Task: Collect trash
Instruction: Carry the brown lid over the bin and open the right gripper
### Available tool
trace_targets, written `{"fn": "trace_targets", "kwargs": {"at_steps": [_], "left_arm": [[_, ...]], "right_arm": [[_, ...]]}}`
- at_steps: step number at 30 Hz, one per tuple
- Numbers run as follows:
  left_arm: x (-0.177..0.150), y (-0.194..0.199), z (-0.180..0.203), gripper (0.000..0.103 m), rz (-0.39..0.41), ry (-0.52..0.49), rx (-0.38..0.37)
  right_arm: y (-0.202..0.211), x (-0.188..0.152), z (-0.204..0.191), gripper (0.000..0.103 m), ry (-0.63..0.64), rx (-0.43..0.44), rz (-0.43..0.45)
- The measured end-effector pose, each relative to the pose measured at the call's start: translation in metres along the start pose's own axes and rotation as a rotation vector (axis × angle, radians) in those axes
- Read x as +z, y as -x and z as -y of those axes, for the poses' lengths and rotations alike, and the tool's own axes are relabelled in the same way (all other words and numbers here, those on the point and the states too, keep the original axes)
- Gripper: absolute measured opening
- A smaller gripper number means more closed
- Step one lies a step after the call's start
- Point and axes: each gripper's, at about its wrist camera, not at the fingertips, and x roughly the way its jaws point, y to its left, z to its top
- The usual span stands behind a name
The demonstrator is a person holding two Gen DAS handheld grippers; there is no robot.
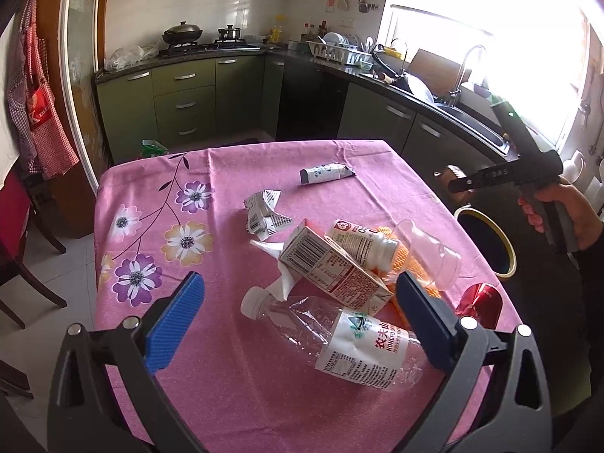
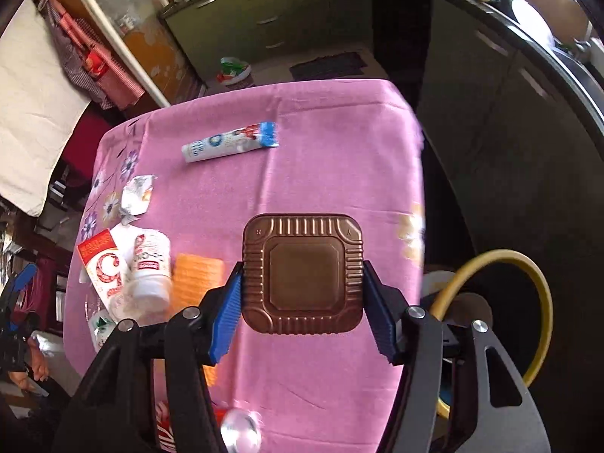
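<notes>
- Trash in the right claw: a brown square tray with ribbed edges, flat face toward the camera.
- Both blue pads press its opposite sides, so the tray is gripped about half-wide and lifted above the pink tablecloth.
- Just right of the claw sits a yellow-rimmed bin.
- Left claw gapes wide over a clear bottle, gripping nothing.

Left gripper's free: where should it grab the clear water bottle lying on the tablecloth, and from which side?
Take the water bottle across its labelled middle, coming down from above. It lies on its side between the open left gripper pads; the neck end sits close under the carton and tissue.
</notes>
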Motion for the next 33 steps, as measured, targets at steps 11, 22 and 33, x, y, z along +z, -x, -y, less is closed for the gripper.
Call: {"fn": "trace_targets", "kwargs": {"at_steps": [11, 22, 33], "left_arm": [[-0.004, -0.008, 0.014, 0.096, -0.055, 0.011, 0.018], [0.005, -0.019, 0.028, 0.096, -0.095, -0.008, 0.057], [0.021, -0.059, 0.074, 0.096, -0.153, -0.164, -0.174]], "right_arm": [[-0.024, -0.073, 0.213, 0.06, -0.331, -0.262, -0.096], [-0.047, -0.091, 0.263, 0.08, -0.388, -0.253, -0.114], [-0.006, -0.098, 0.232, 0.081, -0.329, -0.233, -0.039]]}}
